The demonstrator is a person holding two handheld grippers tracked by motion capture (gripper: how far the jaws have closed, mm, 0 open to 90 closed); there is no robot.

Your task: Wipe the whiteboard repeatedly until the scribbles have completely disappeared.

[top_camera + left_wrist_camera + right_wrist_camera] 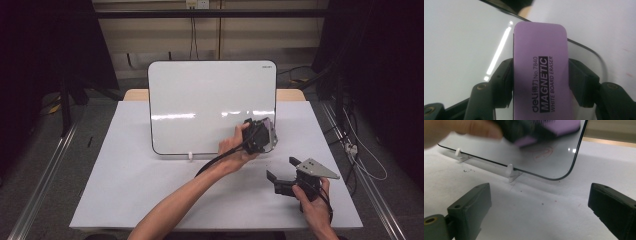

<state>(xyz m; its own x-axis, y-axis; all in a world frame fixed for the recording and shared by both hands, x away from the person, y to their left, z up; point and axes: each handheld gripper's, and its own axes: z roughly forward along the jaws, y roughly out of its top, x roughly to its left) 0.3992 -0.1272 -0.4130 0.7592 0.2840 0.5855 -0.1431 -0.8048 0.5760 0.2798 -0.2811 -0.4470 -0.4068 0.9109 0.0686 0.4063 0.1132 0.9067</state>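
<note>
Purple plastic sits between the jaws of my left hand-held gripper [261, 136]: a magnetic whiteboard eraser [541, 70], clamped across its narrow width, with both black pads pressing on its long edges. Its printed face is turned toward the left gripper view's camera, and its far end reaches out past the jaw tips. In the high view I hold this gripper up against the lower right part of the whiteboard [200, 95], near its rounded corner; the eraser appears to lie against the board's glossy surface, though I cannot tell the contact exactly.

The whiteboard stands tilted back on the bench [130, 180], propped in small white clips [510, 172] along its bottom edge. In the right gripper view, a faint red scribble [543, 152] shows on the board just below the blurred purple eraser, close to the bottom right corner.

My right hand-held gripper [282, 167] rests low over the bench, to the right of the board and well apart from the left one. Its jaws stand wide open with nothing between them, pointing toward the board's lower corner. A few dark specks lie on the white bench surface in front of the clips.
</note>
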